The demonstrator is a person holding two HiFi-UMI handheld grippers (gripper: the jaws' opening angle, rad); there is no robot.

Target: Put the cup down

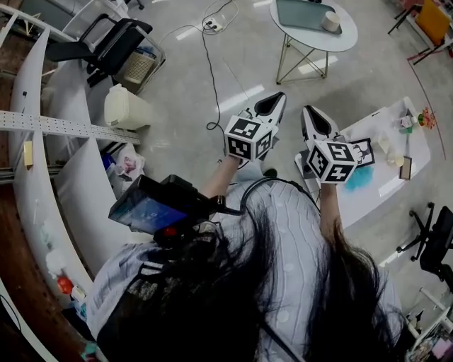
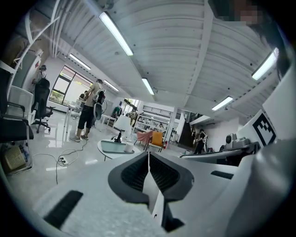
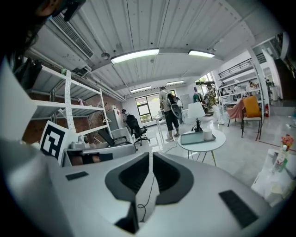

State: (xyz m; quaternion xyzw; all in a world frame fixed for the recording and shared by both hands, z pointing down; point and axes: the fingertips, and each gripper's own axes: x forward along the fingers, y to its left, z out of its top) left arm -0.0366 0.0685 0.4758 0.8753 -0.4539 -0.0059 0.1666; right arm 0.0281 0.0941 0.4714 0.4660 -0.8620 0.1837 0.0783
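While I watch through the head view, the left gripper [image 1: 274, 102] and right gripper [image 1: 311, 117] are held out side by side above the grey floor [image 1: 177, 85]. They are near each other but not touching, and both aim toward the round table [image 1: 311, 42].

In the left gripper view, that gripper's jaws are pressed together along a thin seam, with nothing between them. The right gripper view shows much the same. Its jaws meet at the tips, and lower down only a narrow slit stays clear, with a sliver of floor and the black cable [image 1: 206, 63] showing through. I have nothing held in either one.

The cup [image 1: 330, 21] is white and stands upright on the round table, just beside a dark tray [image 1: 303, 13] and well apart from both grippers. I find it again in the right gripper view [image 3: 207, 134] at the tray's right end, and, smaller, in the left gripper view [image 2: 129, 147].

A white table [image 1: 368, 205] with small items on it sits to the right of the right gripper. A black chair [image 1: 117, 39] and white shelves [image 1: 78, 177] stand off to the left.
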